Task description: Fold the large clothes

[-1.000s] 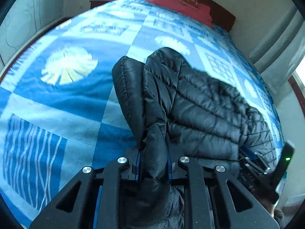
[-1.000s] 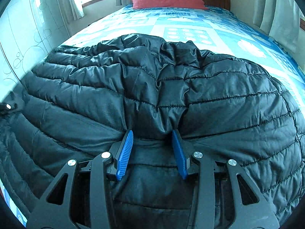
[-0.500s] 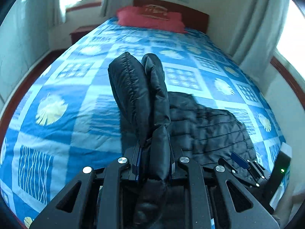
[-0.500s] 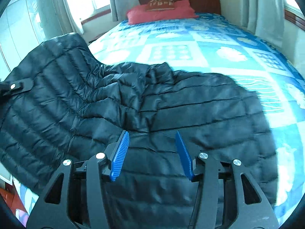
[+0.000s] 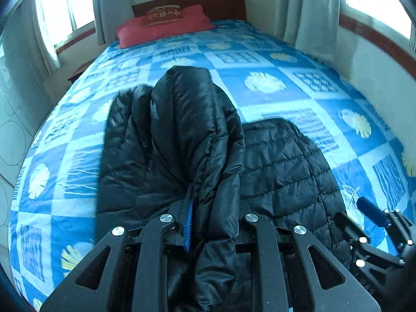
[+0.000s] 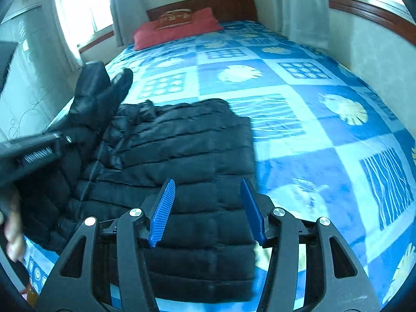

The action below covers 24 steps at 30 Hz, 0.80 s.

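Left gripper (image 5: 213, 223) clenched on a raised fold of the black puffer jacket (image 5: 280, 166). Right gripper (image 6: 208, 208) released, nothing between its blue pads (image 6: 162, 213); jacket lies spread beneath it on the bed (image 6: 325, 140).

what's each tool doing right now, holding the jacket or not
Left tool: shut on a raised fold of the black puffer jacket.
Right tool: open, holding nothing, above the jacket on the bed.

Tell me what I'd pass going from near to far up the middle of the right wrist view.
Right tongs, standing open and empty → black puffer jacket lying on the bed → blue patterned bedspread → red pillow → dark wooden headboard.
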Tool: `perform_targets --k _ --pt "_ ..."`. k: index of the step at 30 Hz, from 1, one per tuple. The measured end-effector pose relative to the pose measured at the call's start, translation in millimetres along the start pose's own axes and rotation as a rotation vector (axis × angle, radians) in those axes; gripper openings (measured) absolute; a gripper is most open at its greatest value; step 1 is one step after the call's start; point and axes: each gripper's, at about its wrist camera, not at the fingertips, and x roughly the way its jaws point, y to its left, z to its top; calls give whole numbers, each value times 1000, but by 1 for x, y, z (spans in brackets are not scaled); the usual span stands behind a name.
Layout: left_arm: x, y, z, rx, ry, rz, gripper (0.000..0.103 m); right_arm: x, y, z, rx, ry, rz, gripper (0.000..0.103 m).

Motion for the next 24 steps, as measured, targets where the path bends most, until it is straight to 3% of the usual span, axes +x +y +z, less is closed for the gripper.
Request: perform_targets --k 9,15,24 --pt "34 -60 -27 59 48 5 20 4 -38 -13 48 21 -21 52" --pt "31 -76 -32 61 50 -6 21 6 -50 -16 76 27 -19 52" --pt "-8 -93 -28 27 16 -114 47 -6 -60 -18 81 13 -38 52"
